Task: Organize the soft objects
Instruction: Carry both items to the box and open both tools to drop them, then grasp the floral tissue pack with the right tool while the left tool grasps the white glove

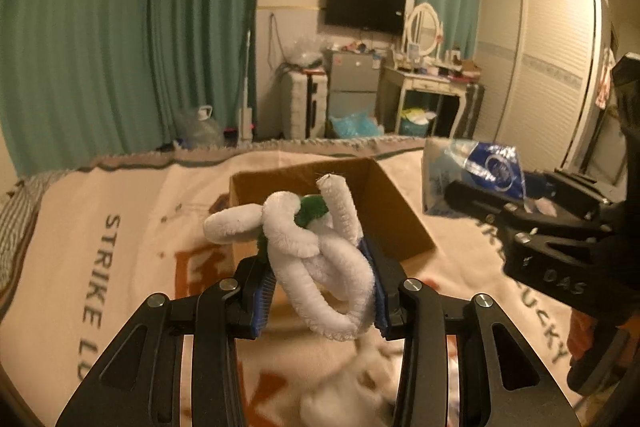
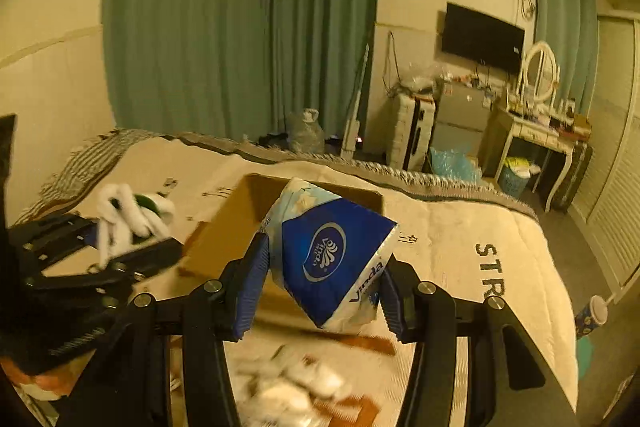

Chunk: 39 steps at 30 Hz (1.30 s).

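White fuzzy loops of a pipe-cleaner toy (image 1: pixel 316 251) are clenched in my left tongs (image 1: pixel 320 291), and my right tongs (image 2: pixel 320 287) grip a blue tissue pack (image 2: pixel 336 259); both hang above the bed (image 2: pixel 460 227), near the open cardboard box (image 1: pixel 396 223). I judge this the carrying step: next, move each over the box and release. Only the right view shows blurry white lumps (image 2: pixel 292 383) below, possibly more soft things.

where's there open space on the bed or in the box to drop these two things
The cardboard box looks bare inside. The blanket is free between the box and the bed's right edge. Crowded: white fluffy things lie below both grippers. The left gripper holds a white fuzzy toy, the right gripper a tissue pack.
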Each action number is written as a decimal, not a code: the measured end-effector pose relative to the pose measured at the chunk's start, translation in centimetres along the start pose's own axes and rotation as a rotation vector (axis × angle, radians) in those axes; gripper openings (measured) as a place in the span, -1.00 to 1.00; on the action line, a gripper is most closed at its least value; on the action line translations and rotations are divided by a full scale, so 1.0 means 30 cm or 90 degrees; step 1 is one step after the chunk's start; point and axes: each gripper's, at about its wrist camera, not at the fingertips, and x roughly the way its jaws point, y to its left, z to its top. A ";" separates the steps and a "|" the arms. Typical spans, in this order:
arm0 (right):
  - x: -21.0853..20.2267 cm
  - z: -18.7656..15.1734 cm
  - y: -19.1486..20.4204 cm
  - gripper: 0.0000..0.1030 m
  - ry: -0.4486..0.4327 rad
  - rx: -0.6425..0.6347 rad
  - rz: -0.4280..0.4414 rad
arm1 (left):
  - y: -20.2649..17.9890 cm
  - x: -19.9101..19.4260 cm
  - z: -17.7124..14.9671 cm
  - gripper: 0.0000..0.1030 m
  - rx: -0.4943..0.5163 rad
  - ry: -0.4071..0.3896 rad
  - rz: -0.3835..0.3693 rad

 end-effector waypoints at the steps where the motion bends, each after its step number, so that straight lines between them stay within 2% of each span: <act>1: 0.058 0.006 -0.023 -0.01 0.009 0.003 -0.002 | 0.006 0.056 0.011 -0.22 0.004 0.003 0.009; 4: 0.212 0.015 -0.078 -0.01 0.025 0.011 -0.005 | 0.011 0.181 0.003 -0.22 0.017 0.020 0.027; 7: 0.338 -0.005 -0.127 -0.01 0.051 0.032 0.009 | 0.019 0.289 -0.012 -0.22 0.021 0.044 0.016; 13: 0.518 -0.058 -0.176 0.06 0.087 0.040 0.032 | 0.009 0.411 -0.040 -0.19 0.042 0.074 0.021; 15: 0.526 -0.068 -0.188 0.17 0.080 0.038 0.033 | 0.026 0.430 -0.046 0.14 0.023 0.087 0.022; 17: 0.526 -0.074 -0.197 0.26 0.082 0.046 0.043 | 0.039 0.422 -0.050 0.34 0.005 0.085 0.032; 20: 0.497 -0.078 -0.215 0.38 0.074 0.054 0.047 | 0.048 0.393 -0.048 0.39 -0.010 0.080 0.041; 22: 0.458 -0.071 -0.222 0.43 0.063 0.055 0.040 | 0.043 0.358 -0.035 0.40 -0.010 0.079 0.050; 25: 0.360 -0.035 -0.222 0.49 0.042 0.059 0.027 | 0.026 0.252 0.002 0.40 0.006 0.053 0.069; 28: 0.225 0.024 -0.211 0.59 0.014 0.053 0.014 | 0.007 0.072 0.051 0.45 0.020 0.003 0.078; 30: 0.114 0.064 -0.200 0.70 -0.008 0.047 0.005 | 0.003 -0.046 0.072 0.77 0.018 -0.029 0.085; 32: -0.010 0.099 -0.180 0.87 -0.026 0.040 0.001 | -0.018 -0.186 0.090 0.78 0.019 -0.071 0.096; 34: -0.146 0.117 -0.156 1.00 -0.043 0.037 -0.012 | -0.027 -0.286 0.094 0.79 0.021 -0.088 0.110; 37: -0.272 0.110 -0.113 1.00 -0.044 0.030 -0.023 | -0.031 -0.429 0.069 0.79 0.024 -0.107 0.128; 39: -0.334 0.083 -0.077 1.00 -0.028 0.018 -0.032 | -0.036 -0.498 0.039 0.79 0.030 -0.106 0.159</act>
